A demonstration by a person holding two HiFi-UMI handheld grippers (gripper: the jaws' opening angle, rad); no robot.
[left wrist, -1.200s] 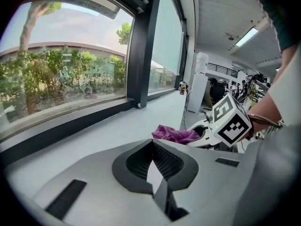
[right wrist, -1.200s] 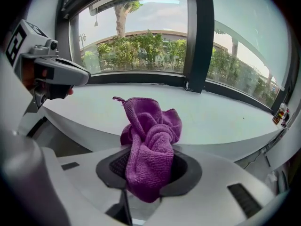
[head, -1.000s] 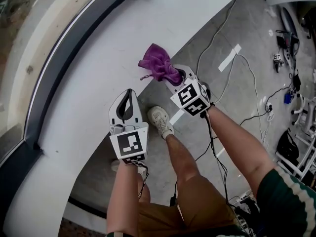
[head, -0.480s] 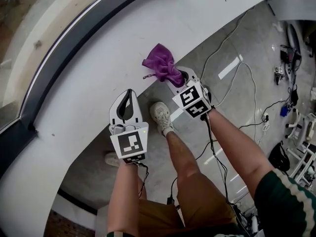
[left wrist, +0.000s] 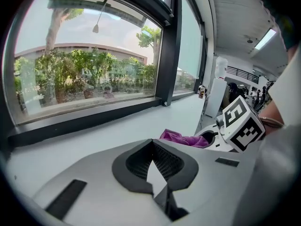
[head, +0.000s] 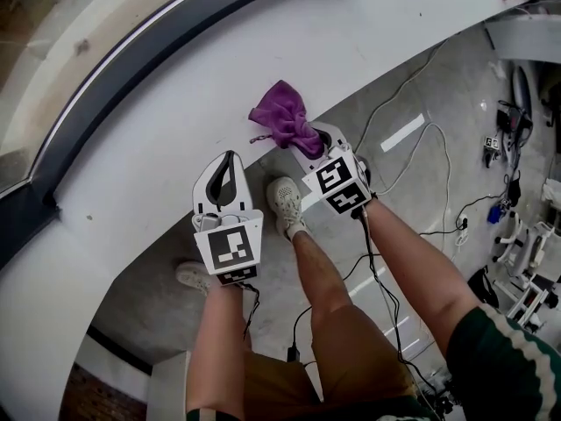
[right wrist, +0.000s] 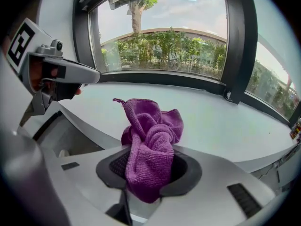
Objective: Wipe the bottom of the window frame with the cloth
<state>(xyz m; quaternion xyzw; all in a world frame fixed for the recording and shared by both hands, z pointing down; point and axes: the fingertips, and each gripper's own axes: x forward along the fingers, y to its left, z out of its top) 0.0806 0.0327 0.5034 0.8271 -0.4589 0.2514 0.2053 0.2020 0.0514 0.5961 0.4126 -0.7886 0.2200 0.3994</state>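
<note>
The right claw (head: pixel 308 144) grips the bunched purple cloth (head: pixel 282 117) at the sill's (head: pixel 175 147) near edge, with the dark window frame (head: pixel 123 86) running lengthwise along the far edge ahead, while the left claw (head: pixel 230 159) is closed and empty.

Purple cloth (right wrist: pixel 151 145) clamped in tongs (right wrist: pixel 148 173)

Our left hand-held gripper (head: pixel 229 160) and right hand-held gripper (head: pixel 317 137): light-grey shells, black ribbed jaw pads. Each carries a white marker cube (head: pixel 230 248) with black squares. A black cable (head: pixel 379 270) runs off the right one. We wear tan shorts (head: pixel 351 358), white sneakers (head: pixel 285 204), and a dark green sleeve (head: pixel 504 358) with pale stripes.
</note>
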